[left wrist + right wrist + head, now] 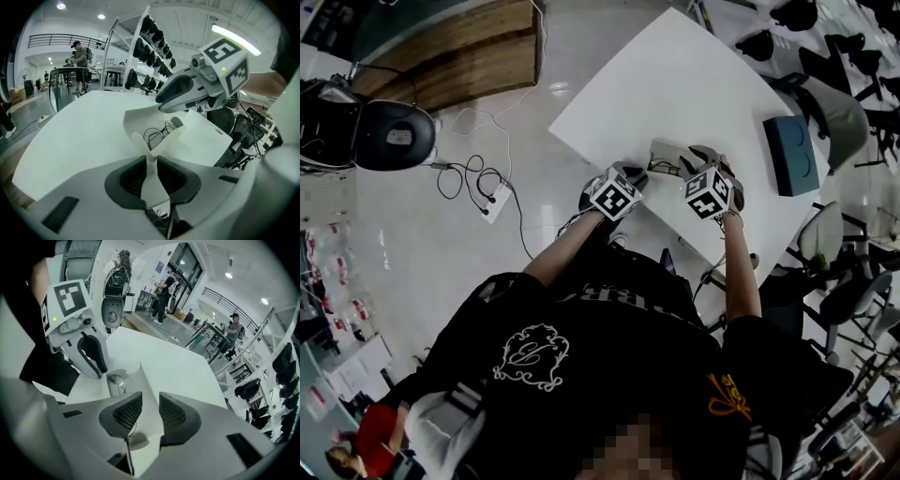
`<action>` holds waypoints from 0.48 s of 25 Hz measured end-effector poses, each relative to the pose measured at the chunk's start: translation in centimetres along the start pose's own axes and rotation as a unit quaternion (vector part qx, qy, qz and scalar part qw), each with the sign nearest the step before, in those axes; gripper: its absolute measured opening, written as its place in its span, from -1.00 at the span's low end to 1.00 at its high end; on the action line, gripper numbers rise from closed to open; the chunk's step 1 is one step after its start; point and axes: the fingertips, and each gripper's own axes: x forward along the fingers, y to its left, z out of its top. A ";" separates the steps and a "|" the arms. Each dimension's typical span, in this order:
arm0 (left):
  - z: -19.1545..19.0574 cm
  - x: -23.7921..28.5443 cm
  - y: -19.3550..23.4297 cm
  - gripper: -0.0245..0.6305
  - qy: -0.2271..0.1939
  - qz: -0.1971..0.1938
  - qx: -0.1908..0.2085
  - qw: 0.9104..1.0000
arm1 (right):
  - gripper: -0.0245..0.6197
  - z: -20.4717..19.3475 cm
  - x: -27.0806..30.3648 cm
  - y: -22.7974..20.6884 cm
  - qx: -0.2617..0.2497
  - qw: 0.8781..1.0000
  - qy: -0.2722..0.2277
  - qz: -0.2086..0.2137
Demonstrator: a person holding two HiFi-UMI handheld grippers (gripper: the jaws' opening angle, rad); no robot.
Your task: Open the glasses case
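Note:
The white fold-flat glasses case (pixel 668 156) lies partly unfolded near the front edge of the white table (pixel 675 84). Dark-framed glasses (pixel 157 133) show inside it. In the left gripper view my left gripper (pixel 151 161) is shut on a thin white flap of the case (pixel 140 119). In the right gripper view my right gripper (pixel 150 404) stands astride a raised flap of the case (pixel 144 380); the flap is between the pads, with a gap still showing. Both grippers (pixel 649 171) (pixel 698 157) meet over the case, facing each other.
A dark teal box (pixel 790 155) lies on the table's right side. Chairs (pixel 839 112) crowd the table's far and right edges. A cable and power strip (pixel 492 199) lie on the floor to the left. People stand far off in the room.

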 end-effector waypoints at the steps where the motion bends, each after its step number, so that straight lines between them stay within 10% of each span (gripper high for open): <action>1: 0.0 0.0 0.0 -0.68 0.003 -0.002 0.004 1.000 | -0.54 0.0 0.3 -0.5 0.006 1.000 0.002 -0.001; 12: -0.3 0.0 0.3 -0.71 0.016 -0.010 0.012 1.000 | -0.53 -0.2 3.3 -2.8 0.046 0.999 0.023 0.007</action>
